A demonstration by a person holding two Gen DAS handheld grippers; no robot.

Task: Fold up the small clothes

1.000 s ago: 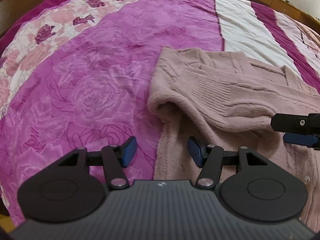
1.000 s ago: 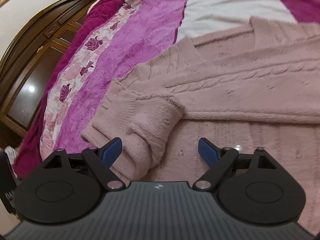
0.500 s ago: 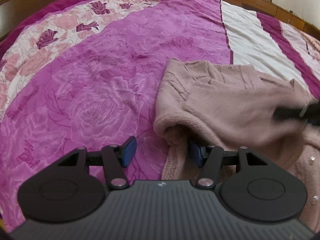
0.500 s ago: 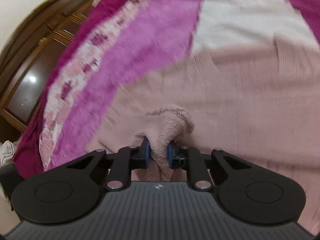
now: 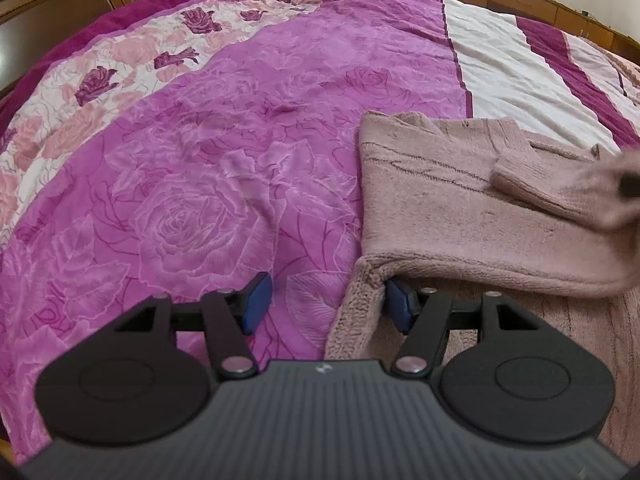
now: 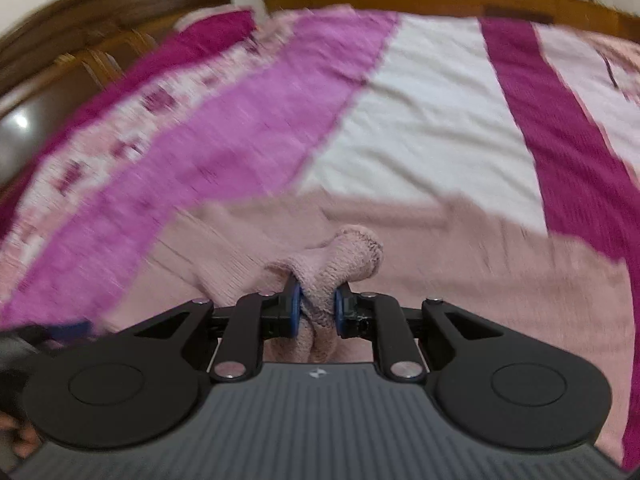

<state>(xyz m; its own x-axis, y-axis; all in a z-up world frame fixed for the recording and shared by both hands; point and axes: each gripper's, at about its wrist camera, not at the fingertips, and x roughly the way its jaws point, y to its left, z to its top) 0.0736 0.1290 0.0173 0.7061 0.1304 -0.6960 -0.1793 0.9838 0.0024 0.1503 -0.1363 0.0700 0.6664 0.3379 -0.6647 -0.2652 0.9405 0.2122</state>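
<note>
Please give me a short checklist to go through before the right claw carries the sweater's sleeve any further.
1. Right claw clamped on the sleeve cuff: ok, both pads press the knit.
2. Left claw gripping the sweater: not ok; its jaws are opening, and the sweater's edge only lies against one pad.
3. Sleeve lifted off the sweater body: cannot tell, the right wrist view is blurred.
4. Sweater body lying flat on the bedspread: ok, though its near edge is curled up.
5. Bedspread beside the sweater free of other items: ok.
</note>
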